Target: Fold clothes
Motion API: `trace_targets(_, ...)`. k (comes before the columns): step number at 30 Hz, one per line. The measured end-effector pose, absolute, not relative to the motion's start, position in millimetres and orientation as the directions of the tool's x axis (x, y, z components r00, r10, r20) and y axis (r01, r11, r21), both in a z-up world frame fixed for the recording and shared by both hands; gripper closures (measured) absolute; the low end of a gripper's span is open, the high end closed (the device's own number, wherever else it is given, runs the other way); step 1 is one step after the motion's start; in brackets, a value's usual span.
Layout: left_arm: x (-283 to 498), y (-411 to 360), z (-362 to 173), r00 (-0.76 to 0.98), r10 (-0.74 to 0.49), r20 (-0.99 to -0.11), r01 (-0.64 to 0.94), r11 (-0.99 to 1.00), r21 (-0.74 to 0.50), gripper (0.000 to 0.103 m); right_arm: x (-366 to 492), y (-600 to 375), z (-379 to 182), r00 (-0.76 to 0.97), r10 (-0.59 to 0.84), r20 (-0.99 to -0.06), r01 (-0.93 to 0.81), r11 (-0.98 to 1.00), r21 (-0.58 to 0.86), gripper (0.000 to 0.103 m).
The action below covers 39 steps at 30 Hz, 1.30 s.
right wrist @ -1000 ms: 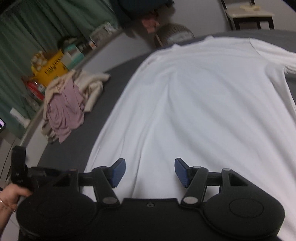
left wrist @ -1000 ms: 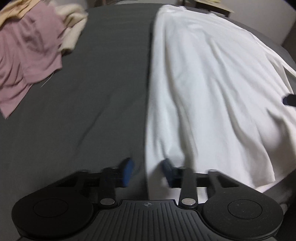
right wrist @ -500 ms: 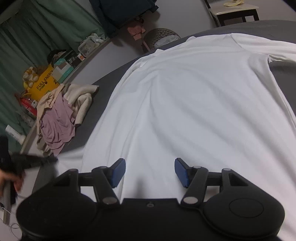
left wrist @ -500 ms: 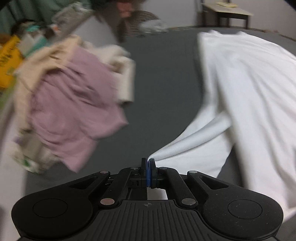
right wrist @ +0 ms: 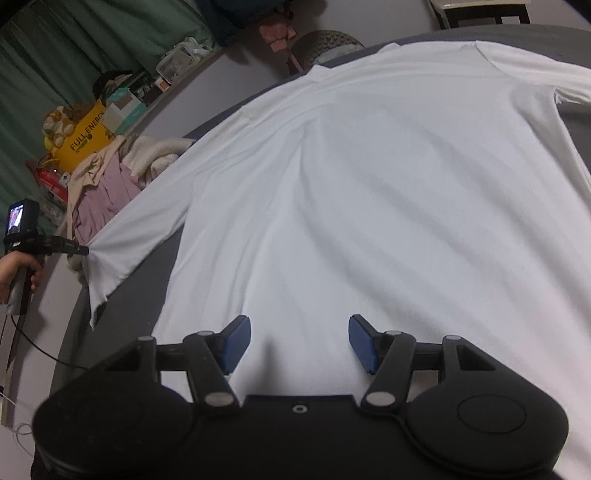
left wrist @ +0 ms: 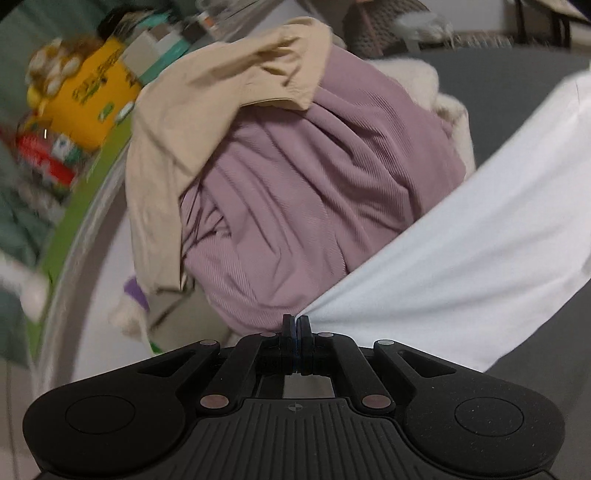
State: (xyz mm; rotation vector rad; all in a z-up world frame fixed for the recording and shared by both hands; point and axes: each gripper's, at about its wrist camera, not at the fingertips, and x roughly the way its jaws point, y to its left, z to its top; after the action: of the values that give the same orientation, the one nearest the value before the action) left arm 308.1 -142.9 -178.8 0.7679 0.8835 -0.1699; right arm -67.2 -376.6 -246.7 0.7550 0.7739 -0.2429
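A white long-sleeved shirt [right wrist: 388, 192] lies spread flat on the dark grey surface [right wrist: 125, 317]. Its left sleeve [right wrist: 136, 229] is stretched out sideways and lifted off the surface. My left gripper [left wrist: 295, 325] is shut on the cuff of that sleeve [left wrist: 461, 236], seen from afar as the left gripper [right wrist: 83, 251] held by a hand [right wrist: 14, 266]. Over the shirt's lower hem hovers my right gripper [right wrist: 295, 341], open, with only white cloth below its blue pads.
A pile of clothes lies at the surface's left edge: a mauve garment [left wrist: 314, 206], a beige one [left wrist: 207, 99] and a cream one [right wrist: 155, 155]. Beyond the edge are a yellow box [right wrist: 85, 136], green curtains [right wrist: 74, 55], a round basket [right wrist: 325, 40] and a small table [right wrist: 480, 11].
My left gripper shut on the sleeve's cuff and pulled it out leftward toward the clothes pile, stretching the sleeve. The right gripper stayed open over the hem.
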Motion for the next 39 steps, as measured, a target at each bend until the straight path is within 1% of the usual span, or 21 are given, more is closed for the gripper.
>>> trace_targets(3,317,-146,-181,0.672,0.186,-0.717,0.423,0.699,0.577,0.103,-66,-377,-250,0.694,0.076,-0.716,0.457,0.721,0.521,0.045)
trace_targets(7,323,-151,-200,0.662,0.217,-0.718,0.441,0.661,0.607,0.103,-64,-375,-253,0.688,0.082,-0.721,0.442,0.741,0.506,0.045)
trace_targets(10,321,-152,-215,0.643,0.232,-0.73,0.455,0.651,0.608,0.1,-66,-370,-251,0.684,0.073,-0.725,0.425,0.769,0.478,0.044)
trace_targets(12,320,-146,-220,0.607,0.226,-0.762,0.47,0.671,0.573,0.092,-68,-366,-251,0.683,0.065,-0.728,0.414,0.787,0.458,0.044)
trace_targets(13,318,-140,-218,0.607,0.223,-0.763,0.462,0.682,0.567,0.077,-69,-364,-250,0.682,0.061,-0.729,0.41,0.793,0.45,0.044)
trace_targets(14,315,-134,-214,0.618,0.222,-0.754,0.445,0.692,0.568,0.052,-70,-362,-249,0.681,0.057,-0.73,0.407,0.799,0.443,0.044)
trace_targets(15,311,-128,-210,0.629,0.222,-0.745,0.427,0.702,0.57,0.038,-71,-361,-248,0.681,0.054,-0.731,0.404,0.804,0.436,0.044)
trace_targets(16,304,-123,-203,0.658,0.211,-0.723,0.406,0.709,0.576,0.014,-72,-360,-247,0.681,0.051,-0.731,0.402,0.808,0.43,0.044)
trace_targets(17,293,-117,-192,0.704,0.189,-0.685,0.38,0.714,0.588,0.006,-74,-359,-246,0.681,0.048,-0.731,0.4,0.812,0.425,0.044)
trace_targets(19,263,-111,-169,0.767,0.084,-0.636,0.408,0.701,0.585,0.006,-78,-354,-241,0.687,0.04,-0.726,0.387,0.825,0.412,0.044)
trace_targets(22,198,-113,-137,0.783,-0.165,-0.599,0.556,0.617,0.557,0.006,-84,-335,-228,0.697,0.059,-0.714,0.306,0.876,0.372,0.044)
trace_targets(25,112,-127,-121,0.686,-0.439,-0.58,0.727,0.432,0.534,0.006,-91,-302,-214,0.686,0.067,-0.724,0.198,0.941,0.274,0.044)
trace_targets(28,29,-146,-126,0.537,-0.603,-0.59,0.82,0.207,0.534,0.006,-100,-264,-203,0.662,0.043,-0.748,0.092,0.986,0.138,0.044)
trace_targets(31,-39,-165,-155,0.458,-0.665,-0.59,0.781,-0.017,0.625,0.007,-109,-225,-192,0.641,0.013,-0.767,-0.02,1.0,0.0,0.044)
trace_targets(33,-76,-177,-179,0.438,-0.68,-0.588,0.699,-0.154,0.698,0.007,-110,-206,-195,0.6,-0.083,-0.795,-0.036,0.991,-0.131,0.045)
trace_targets(34,-94,-184,-189,0.431,-0.681,-0.592,0.662,-0.207,0.72,0.012,-112,-197,-197,0.588,-0.131,-0.798,-0.045,0.98,-0.195,0.047)
trace_targets(35,-107,-192,-197,0.423,-0.677,-0.602,0.645,-0.242,0.725,0.023,-115,-188,-199,0.581,-0.175,-0.795,-0.057,0.965,-0.255,0.047)
trace_targets(36,-116,-198,-203,0.418,-0.671,-0.612,0.643,-0.257,0.721,0.03,-117,-179,-201,0.574,-0.219,-0.789,-0.07,0.947,-0.314,0.047)
trace_targets(37,-122,-204,-208,0.419,-0.66,-0.623,0.643,-0.269,0.717,0.04,-121,-172,-202,0.575,-0.247,-0.78,-0.077,0.933,-0.352,0.047)
trace_targets(38,-125,-208,-213,0.424,-0.645,-0.636,0.646,-0.277,0.711,0.043,-125,-165,-202,0.58,-0.267,-0.77,-0.08,0.921,-0.38,0.047)
trace_targets(39,-127,-212,-218,0.429,-0.628,-0.649,0.649,-0.285,0.705,0.043,-129,-161,-201,0.585,-0.278,-0.762,-0.076,0.917,-0.392,0.047)
